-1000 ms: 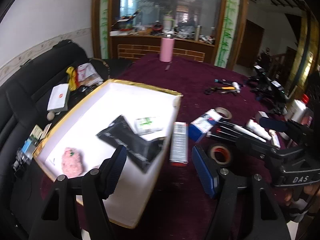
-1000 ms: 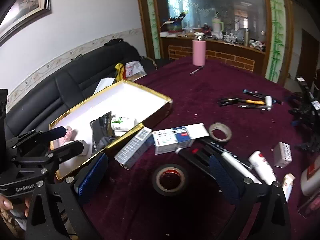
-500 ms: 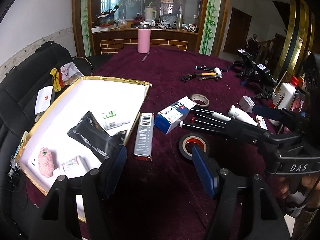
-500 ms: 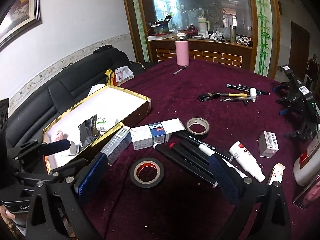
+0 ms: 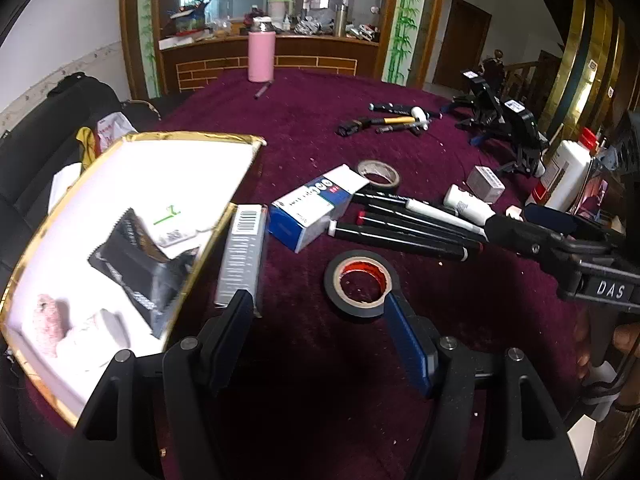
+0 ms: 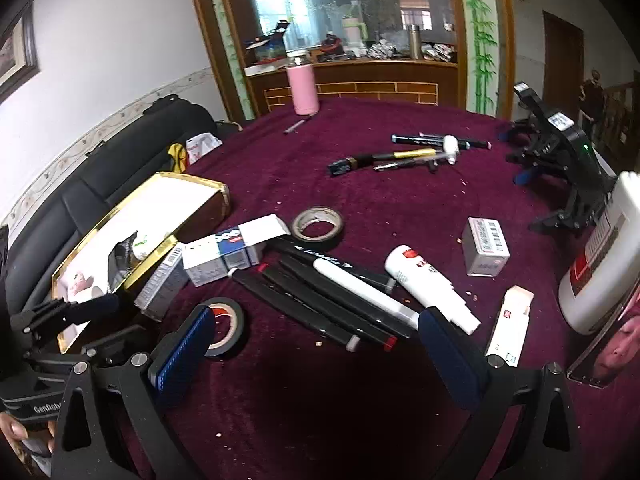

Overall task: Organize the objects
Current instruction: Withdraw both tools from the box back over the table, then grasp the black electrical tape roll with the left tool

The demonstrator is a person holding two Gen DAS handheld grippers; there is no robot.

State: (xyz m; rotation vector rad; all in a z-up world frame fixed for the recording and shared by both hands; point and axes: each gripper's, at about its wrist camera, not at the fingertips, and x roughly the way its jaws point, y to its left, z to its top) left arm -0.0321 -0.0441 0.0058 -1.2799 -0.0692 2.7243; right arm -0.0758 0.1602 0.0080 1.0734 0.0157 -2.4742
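Both grippers hover over the maroon cloth-covered bench (image 5: 320, 128), nothing held. Left gripper (image 5: 320, 332): jaws apart, w/ bare cloth between them; the black tape roll w/ red core (image 5: 359, 283) lies just ahead, near the right-side pad, contact can't be told. Right gripper (image 6: 316, 344): jaws apart, wide, empty; the row of black marker pens (image 6: 320, 300) sits just ahead between the pads, the same tape roll by its left pad.

Gold-rimmed white shallow box (image 5: 168, 168) stands at the bench's left edge. Inside: a black foil pouch (image 5: 136, 268), a white bottle w/ green print (image 5: 168, 220) resting on it, a pink fuzzy item (image 5: 50, 320) in the near corner. A long grey barcode carton (image 5: 242, 256) lies outside, just beside the box's right rim. Next to that, a blue-and-white carton w/ open flap (image 5: 308, 212), then the pens. A beige-cored tape roll (image 5: 378, 172) lies behind the carton.

Further right: white tube w/ red mark (image 6: 428, 284), small grey barcode box (image 6: 486, 246), narrow white-and-red carton (image 6: 510, 324), big white bottle (image 6: 600, 264). Far side: pink cylindrical flask (image 5: 261, 56), upright; a loose cluster of tools incl. a small hammer (image 5: 396, 120).
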